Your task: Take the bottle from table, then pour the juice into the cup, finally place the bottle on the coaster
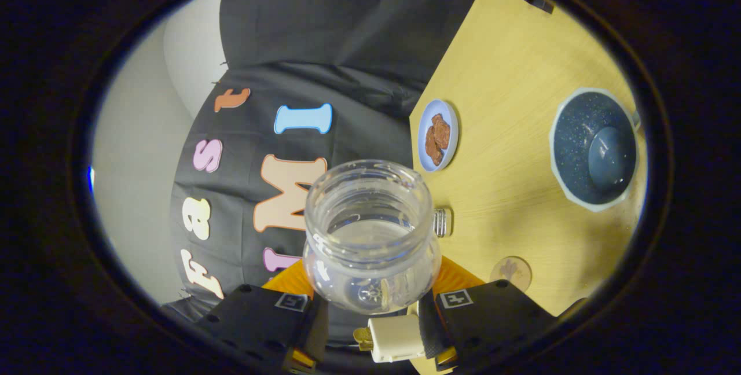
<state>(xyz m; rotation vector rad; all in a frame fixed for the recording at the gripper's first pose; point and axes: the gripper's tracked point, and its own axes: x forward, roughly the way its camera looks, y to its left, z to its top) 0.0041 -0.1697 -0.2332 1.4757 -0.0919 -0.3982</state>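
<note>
Pinched between both fingers of the tongs (370, 305), the clear open-mouthed bottle (370, 233) is held tilted sideways above the table (509, 74). At two o'clock sits a dark speckled cup (596, 149); at one o'clock, a blue plate (438, 135); at four o'clock, the round coaster (511, 271).

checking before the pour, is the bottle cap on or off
Off: the bottle, clamped between the gripper fingers, shows an open mouth with clear liquid inside.
</note>
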